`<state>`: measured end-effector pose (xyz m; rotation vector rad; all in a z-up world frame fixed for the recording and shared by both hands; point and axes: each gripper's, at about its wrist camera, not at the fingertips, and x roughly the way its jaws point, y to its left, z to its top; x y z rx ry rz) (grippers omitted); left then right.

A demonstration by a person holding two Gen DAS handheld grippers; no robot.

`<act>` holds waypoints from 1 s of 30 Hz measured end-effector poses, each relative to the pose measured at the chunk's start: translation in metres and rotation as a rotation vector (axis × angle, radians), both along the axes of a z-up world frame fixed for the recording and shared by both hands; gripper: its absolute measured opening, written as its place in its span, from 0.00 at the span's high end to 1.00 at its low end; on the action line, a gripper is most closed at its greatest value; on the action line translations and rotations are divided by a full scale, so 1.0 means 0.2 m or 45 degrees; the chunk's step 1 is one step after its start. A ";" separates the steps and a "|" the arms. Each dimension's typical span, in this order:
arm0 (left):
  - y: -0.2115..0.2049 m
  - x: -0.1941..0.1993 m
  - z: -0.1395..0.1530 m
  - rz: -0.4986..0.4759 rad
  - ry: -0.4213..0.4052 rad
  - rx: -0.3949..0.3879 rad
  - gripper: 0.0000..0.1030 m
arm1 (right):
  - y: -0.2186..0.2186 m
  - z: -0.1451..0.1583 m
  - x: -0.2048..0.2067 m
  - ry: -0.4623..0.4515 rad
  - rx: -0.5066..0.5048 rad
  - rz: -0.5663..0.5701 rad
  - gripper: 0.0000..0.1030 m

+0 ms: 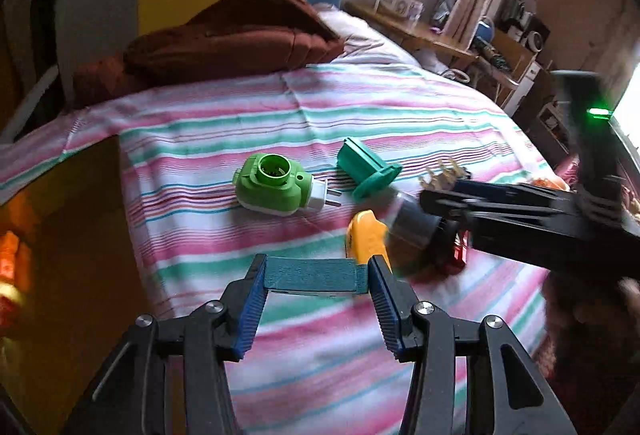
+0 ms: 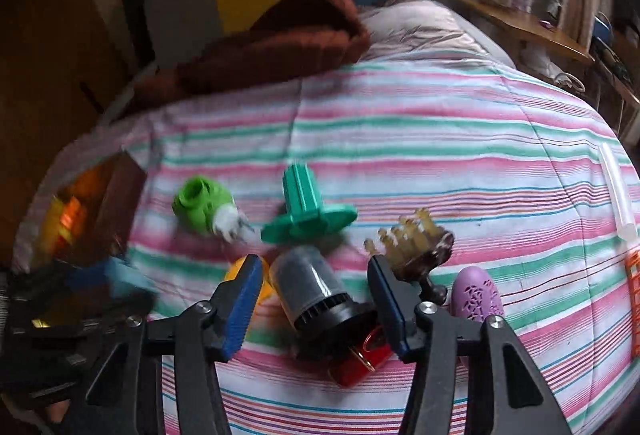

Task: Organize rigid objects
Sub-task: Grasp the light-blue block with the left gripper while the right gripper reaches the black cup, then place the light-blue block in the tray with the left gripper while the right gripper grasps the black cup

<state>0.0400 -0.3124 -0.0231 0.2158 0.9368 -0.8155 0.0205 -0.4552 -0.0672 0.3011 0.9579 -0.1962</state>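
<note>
Several rigid objects lie on a striped bedspread [image 1: 240,123]. My left gripper [image 1: 316,271] is shut on a flat teal block [image 1: 314,275], held above the bed. My right gripper [image 2: 316,271] is open, its fingers on either side of a grey cylinder with a black ribbed base [image 2: 316,291]; it also shows in the left wrist view [image 1: 444,201]. A lime green plug-in device [image 1: 272,187] [image 2: 204,207], a teal flanged piece [image 1: 368,171] [image 2: 308,211], a yellow object [image 1: 366,235] [image 2: 250,281], a brown brush [image 2: 416,243], a red item [image 2: 360,363] and a purple oval [image 2: 478,295] lie around it.
A brown blanket [image 1: 224,39] is heaped at the head of the bed. A brown box [image 2: 92,203] with orange and yellow items stands at the bed's left edge. An orange object [image 2: 634,287] and a clear tube [image 2: 618,191] lie at the right. A desk [image 1: 424,31] stands beyond.
</note>
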 end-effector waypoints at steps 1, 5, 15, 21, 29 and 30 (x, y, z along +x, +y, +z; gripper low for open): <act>0.02 -0.01 0.01 -0.003 -0.006 -0.006 0.51 | 0.01 -0.02 0.00 0.025 -0.009 0.013 0.46; 0.15 -0.06 0.06 0.000 -0.021 -0.032 0.51 | 0.05 -0.07 0.02 0.100 -0.070 0.052 0.46; 0.45 -0.09 0.10 0.101 0.016 -0.078 0.51 | 0.16 -0.16 0.07 0.200 -0.315 0.112 0.46; 0.54 -0.16 0.10 0.108 0.005 -0.084 0.51 | 0.24 -0.19 0.07 0.212 -0.463 0.176 0.48; 0.62 -0.20 0.10 0.137 -0.006 -0.081 0.51 | 0.21 -0.18 0.05 0.233 -0.183 0.204 0.49; 0.63 -0.20 0.10 0.144 0.000 -0.079 0.51 | 0.20 -0.19 0.05 0.240 -0.153 0.186 0.49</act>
